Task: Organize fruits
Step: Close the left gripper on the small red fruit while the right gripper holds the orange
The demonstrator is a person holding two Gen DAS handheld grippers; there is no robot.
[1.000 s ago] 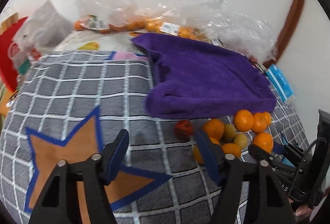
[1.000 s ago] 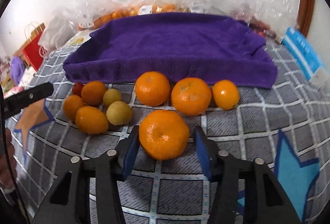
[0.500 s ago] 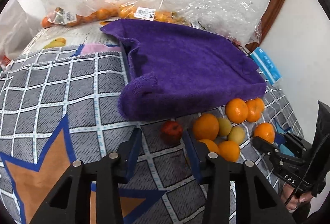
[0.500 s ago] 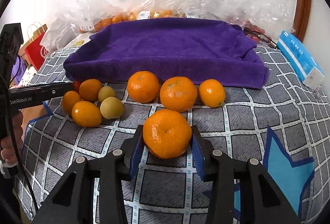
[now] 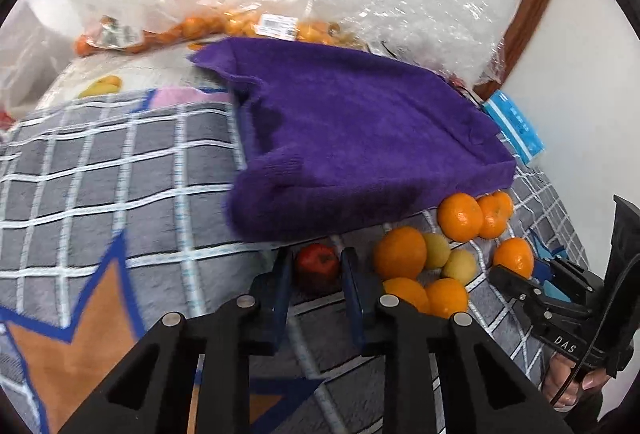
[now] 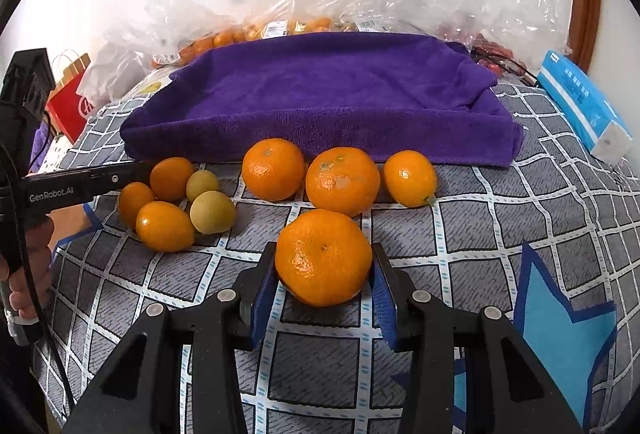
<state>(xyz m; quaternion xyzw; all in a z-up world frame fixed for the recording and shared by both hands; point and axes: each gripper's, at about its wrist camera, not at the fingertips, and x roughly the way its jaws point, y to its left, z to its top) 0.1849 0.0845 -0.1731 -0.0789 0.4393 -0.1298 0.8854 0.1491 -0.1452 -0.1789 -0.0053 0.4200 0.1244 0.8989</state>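
A purple towel point(image 5: 360, 138) lies on the grey checked cloth, also in the right wrist view point(image 6: 328, 94). In front of it sit several oranges point(image 6: 274, 169), small yellow-green fruits point(image 6: 212, 212) and one small red fruit point(image 5: 318, 261). My left gripper point(image 5: 314, 276) has closed around the red fruit, fingers touching its sides. My right gripper point(image 6: 323, 276) is shut on a large orange point(image 6: 323, 256) and holds it just above the cloth. The left gripper shows at the left of the right wrist view point(image 6: 86, 180).
Clear plastic bags with more oranges point(image 5: 256, 26) lie behind the towel by the wall. A blue tissue pack point(image 6: 584, 106) sits at the right. A red paper bag point(image 6: 70, 102) stands at the far left. The cloth has an orange star point(image 5: 72, 342) and a blue star point(image 6: 560, 338).
My left gripper moved forward to the red fruit and closed on it. My right gripper closed on the large orange and keeps hold of it.
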